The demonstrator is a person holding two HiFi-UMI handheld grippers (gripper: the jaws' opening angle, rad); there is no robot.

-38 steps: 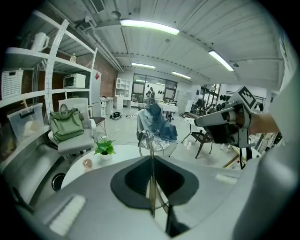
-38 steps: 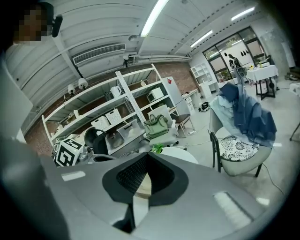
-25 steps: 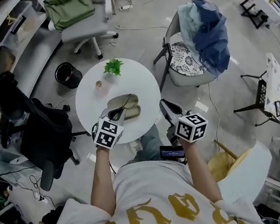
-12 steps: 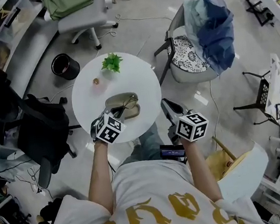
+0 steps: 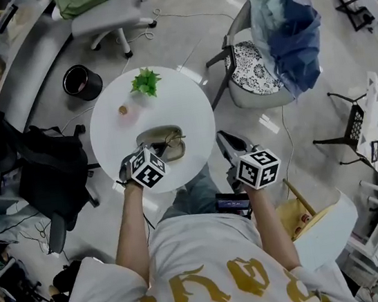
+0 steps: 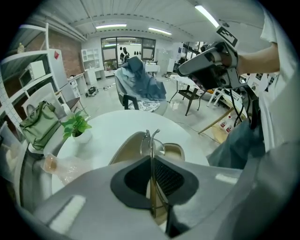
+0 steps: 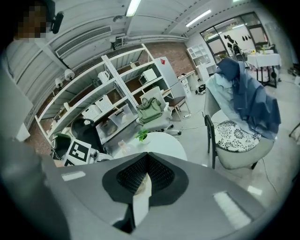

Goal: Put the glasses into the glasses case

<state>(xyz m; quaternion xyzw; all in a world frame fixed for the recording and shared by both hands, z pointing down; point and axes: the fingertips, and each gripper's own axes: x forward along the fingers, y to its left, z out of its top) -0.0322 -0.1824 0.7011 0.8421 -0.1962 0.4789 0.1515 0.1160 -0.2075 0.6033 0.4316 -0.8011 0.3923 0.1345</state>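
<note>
Glasses [image 6: 151,139] — pinched by one thin metal arm between the pressed-together fingers of the left gripper [image 6: 151,159], lenses jutting just ahead of the fingertips. Held edge-on like that, probably for sliding the frame straight down into the glasses case [image 6: 176,151], lying open just beyond and below those fingertips on the white table [image 5: 190,108]. Looks like the lowering step, not yet done — frame over the shell, touching it or not: hard to tell. Right gripper [image 7: 147,157] held well off to the side of the left fingers, past the table edge, fingers closed together on nothing, likely parked there to leave the case unobstructed.
</note>
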